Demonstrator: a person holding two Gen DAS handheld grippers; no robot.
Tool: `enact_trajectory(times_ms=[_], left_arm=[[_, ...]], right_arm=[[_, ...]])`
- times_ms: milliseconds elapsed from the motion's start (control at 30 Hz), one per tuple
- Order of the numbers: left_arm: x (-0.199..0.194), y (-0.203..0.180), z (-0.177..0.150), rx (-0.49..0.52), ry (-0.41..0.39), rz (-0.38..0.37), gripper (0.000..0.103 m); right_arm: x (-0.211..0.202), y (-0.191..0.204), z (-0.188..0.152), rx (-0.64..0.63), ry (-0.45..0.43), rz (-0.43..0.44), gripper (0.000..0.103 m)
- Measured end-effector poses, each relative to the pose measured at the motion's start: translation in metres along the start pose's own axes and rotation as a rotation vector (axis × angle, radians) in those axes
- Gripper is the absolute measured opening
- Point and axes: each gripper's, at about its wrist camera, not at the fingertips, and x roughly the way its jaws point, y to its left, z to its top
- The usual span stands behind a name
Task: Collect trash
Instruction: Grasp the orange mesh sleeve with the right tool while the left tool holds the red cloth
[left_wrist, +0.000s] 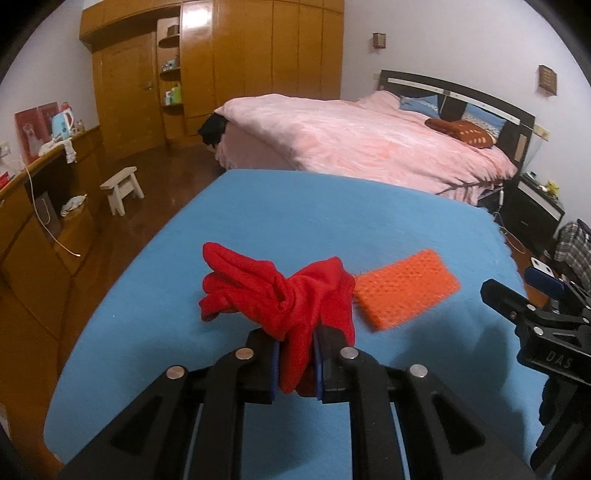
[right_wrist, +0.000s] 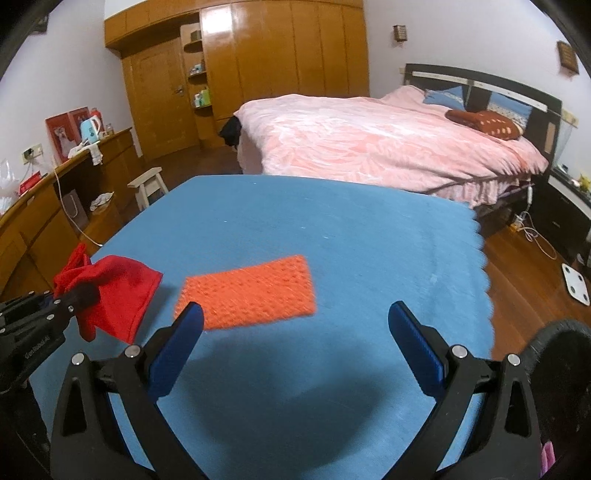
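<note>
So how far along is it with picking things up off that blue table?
Nothing looks finished yet: no item is seen put away. In hand: the left gripper is shut on the red cloth, which looks lifted off the blue table. Left: the orange pad lies flat on the table, with the right gripper open just short of it.

A pink-quilted bed (left_wrist: 369, 140) is lying ahead of me, beside a wooden wardrobe (left_wrist: 236, 55). A small white stool (left_wrist: 123, 188) is standing on the floor, and a blue kettle (left_wrist: 62, 125) is sitting on the sideboard.
</note>
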Motion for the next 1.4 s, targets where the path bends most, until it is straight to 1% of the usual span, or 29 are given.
enact_trajectory(times_ms=[167, 433, 667, 733, 767, 800, 867, 900, 967, 1000, 1133, 1267, 1333, 1400], left_arm=[[0.011, 0.009, 0.002, -0.008, 0.007, 0.013, 0.014], [0.025, 0.012, 0.001, -0.012, 0.014, 0.018, 0.014], [0.030, 0.012, 0.002, -0.012, 0.015, 0.012, 0.014], [0.031, 0.014, 0.003, -0.015, 0.015, 0.009, 0.014], [0.031, 0.014, 0.003, -0.015, 0.014, 0.008, 0.014], [0.031, 0.014, 0.003, -0.014, 0.014, 0.007, 0.014], [0.032, 0.014, 0.003, -0.014, 0.014, 0.004, 0.014], [0.032, 0.013, 0.003, -0.014, 0.014, 0.003, 0.014], [0.031, 0.013, 0.003, -0.017, 0.015, 0.003, 0.014], [0.032, 0.013, 0.003, -0.018, 0.016, 0.002, 0.014], [0.030, 0.011, 0.004, -0.014, 0.014, -0.002, 0.014], [0.028, 0.010, 0.005, -0.014, 0.011, -0.007, 0.014], [0.026, 0.009, 0.006, -0.014, 0.008, -0.010, 0.014], [0.024, 0.007, 0.007, -0.012, 0.006, -0.012, 0.014]], right_arm=[[0.025, 0.014, 0.010, -0.026, 0.020, 0.018, 0.097], [0.064, 0.015, 0.013, -0.041, 0.089, -0.041, 0.097], [0.082, 0.014, 0.009, -0.042, 0.150, -0.044, 0.097], [0.084, 0.015, 0.007, -0.045, 0.165, -0.038, 0.092], [0.084, 0.016, 0.007, -0.047, 0.169, -0.037, 0.082], [0.085, 0.016, 0.006, -0.048, 0.176, -0.030, 0.078], [0.087, 0.017, 0.005, -0.044, 0.192, -0.009, 0.073], [0.086, 0.017, 0.004, -0.044, 0.192, -0.004, 0.067], [0.085, 0.020, 0.004, -0.045, 0.194, 0.018, 0.062], [0.084, 0.020, 0.002, -0.044, 0.193, 0.019, 0.058], [0.079, 0.017, 0.001, -0.017, 0.193, 0.048, 0.045], [0.072, 0.019, 0.001, -0.023, 0.184, 0.049, 0.031], [0.069, 0.019, 0.001, -0.018, 0.177, 0.057, 0.026], [0.065, 0.019, 0.003, -0.015, 0.169, 0.065, 0.019]])
